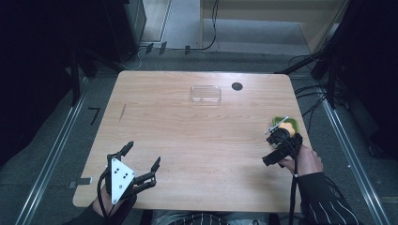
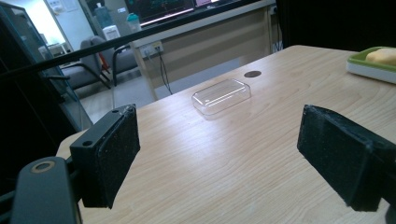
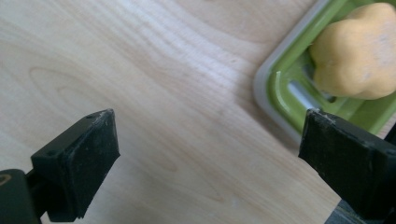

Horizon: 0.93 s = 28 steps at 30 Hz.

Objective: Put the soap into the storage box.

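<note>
From the high view, your right gripper (image 1: 280,140) sits at the table's (image 1: 197,140) right edge, just beside the green tray (image 1: 292,123) that holds the yellow-orange lump (image 1: 287,127). Your left gripper (image 1: 141,161) hovers over the near left corner with its jaws spread wide, holding nothing. The clear plastic box (image 1: 205,93) lies well apart from both, near the far edge, with a small dark disc (image 1: 237,86) to its right.

In the left gripper view, the box (image 2: 222,95) looks empty — nothing has gone into it, as far as I can judge.

In the right gripper view, your jaws stand wide apart over bare wood, and the lump (image 3: 357,51) rests in the tray (image 3: 280,88) — untouched. I'd say the work has barely begun: the grasp is not yet made.
</note>
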Tool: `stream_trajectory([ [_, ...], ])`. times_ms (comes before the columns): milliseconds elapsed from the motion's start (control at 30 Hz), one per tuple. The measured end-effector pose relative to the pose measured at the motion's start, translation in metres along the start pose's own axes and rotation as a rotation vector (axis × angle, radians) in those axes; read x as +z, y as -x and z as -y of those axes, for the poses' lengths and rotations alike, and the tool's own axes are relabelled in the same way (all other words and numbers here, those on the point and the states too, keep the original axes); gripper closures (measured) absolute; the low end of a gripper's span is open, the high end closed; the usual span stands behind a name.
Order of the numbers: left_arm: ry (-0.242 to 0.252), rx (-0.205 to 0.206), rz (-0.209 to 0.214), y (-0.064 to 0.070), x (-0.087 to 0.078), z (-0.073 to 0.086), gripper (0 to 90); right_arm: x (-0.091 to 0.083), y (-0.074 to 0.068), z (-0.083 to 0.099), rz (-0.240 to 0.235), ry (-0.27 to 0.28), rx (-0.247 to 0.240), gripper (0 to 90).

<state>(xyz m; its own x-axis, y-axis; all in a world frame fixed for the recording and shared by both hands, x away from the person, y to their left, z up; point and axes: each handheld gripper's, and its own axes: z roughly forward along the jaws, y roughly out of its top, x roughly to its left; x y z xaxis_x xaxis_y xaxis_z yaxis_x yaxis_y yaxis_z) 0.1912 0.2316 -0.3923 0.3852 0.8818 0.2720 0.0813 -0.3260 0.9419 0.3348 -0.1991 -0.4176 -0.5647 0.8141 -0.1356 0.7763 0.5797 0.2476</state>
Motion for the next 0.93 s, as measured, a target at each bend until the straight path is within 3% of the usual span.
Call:
stream_trajectory([
  [433, 0.0, 0.002, 0.001, 0.0, 0.0, 0.0, 13.5, 0.008, -0.034, 0.022, -0.011, -0.031, -0.076, 5.4],
  [933, 0.001, 0.003, 0.001, 0.001, 0.001, -0.001, 13.5, 0.02, -0.04, 0.042, -0.036, -0.076, -0.101, 6.2],
])
